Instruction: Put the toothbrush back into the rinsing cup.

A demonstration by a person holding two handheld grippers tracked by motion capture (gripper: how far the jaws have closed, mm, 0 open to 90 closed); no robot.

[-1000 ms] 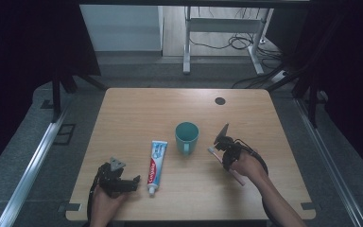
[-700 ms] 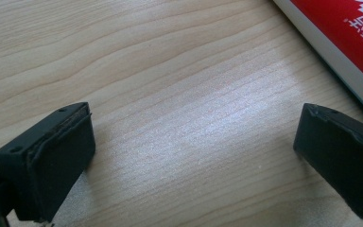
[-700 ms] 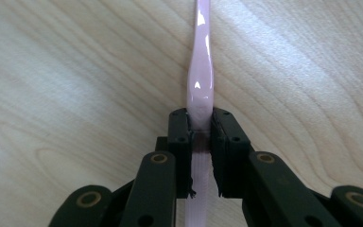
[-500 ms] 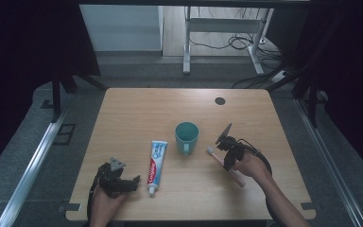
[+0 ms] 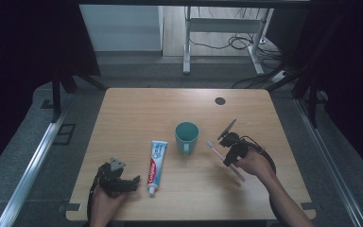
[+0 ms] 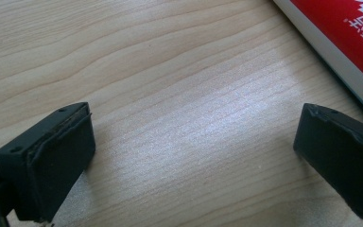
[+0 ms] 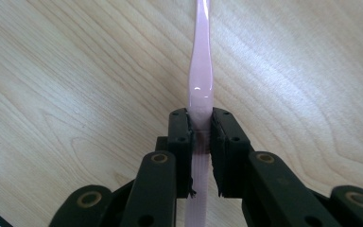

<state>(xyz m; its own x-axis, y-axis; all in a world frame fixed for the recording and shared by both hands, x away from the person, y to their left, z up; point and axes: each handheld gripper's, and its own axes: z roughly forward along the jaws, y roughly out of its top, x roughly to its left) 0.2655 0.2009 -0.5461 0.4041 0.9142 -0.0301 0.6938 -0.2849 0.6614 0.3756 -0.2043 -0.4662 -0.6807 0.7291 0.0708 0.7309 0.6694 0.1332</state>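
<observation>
The right tool (image 5: 230, 150) pinches a pink toothbrush (image 5: 224, 160) partway along its handle, its jaws pressed against both sides of the shaft as the right gripper view shows (image 7: 201, 137). In the high view the toothbrush slants across the counter (image 5: 137, 106), its pale head toward the teal cup (image 5: 187, 136) and its other end running under the person's right hand (image 5: 254, 163). The cup stands just beside the brush head, between it and the toothpaste tube (image 5: 156, 161), which lies flat with its cap toward the near edge. The left tool (image 5: 123, 182) rests near the front left corner with its jaws spread wide and nothing between them; in the left gripper view only bare wood lies in the gap, and the red and white side of the toothpaste tube (image 6: 345, 42) crosses the upper right corner, cut off by the frame. A small dark round mark (image 5: 220, 100) sits on the far side of the counter. Whether the brush touches the wood cannot be told. The bristles are too small to make out in the high view, and the right gripper view cuts the brush head off at the top.
</observation>
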